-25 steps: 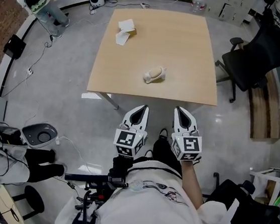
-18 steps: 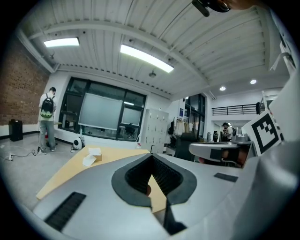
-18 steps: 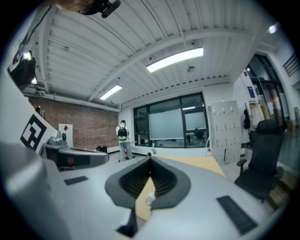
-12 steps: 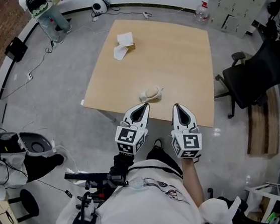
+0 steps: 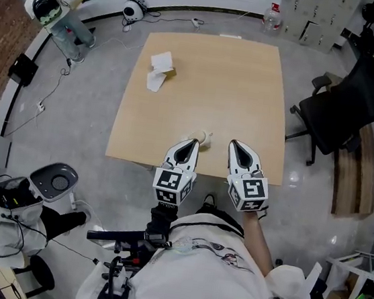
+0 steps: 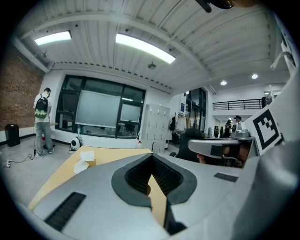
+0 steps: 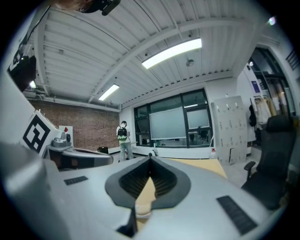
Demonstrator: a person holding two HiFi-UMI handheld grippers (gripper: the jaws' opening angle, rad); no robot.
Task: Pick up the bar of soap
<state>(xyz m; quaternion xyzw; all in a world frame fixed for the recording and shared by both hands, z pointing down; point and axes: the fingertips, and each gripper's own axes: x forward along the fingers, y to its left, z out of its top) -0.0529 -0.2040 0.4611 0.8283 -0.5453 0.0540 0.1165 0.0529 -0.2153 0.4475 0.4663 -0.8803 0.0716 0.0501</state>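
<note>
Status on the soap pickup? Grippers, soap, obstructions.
Left gripper and right gripper both shut, empty, over the table near edge. Bar of soap just past left tip, not gripped. White paper far off; nothing blocking.

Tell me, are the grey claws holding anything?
No, nothing. The left gripper and the right gripper are both shut and empty; the cream bar of soap lies on the light wooden table just ahead of them.
</note>
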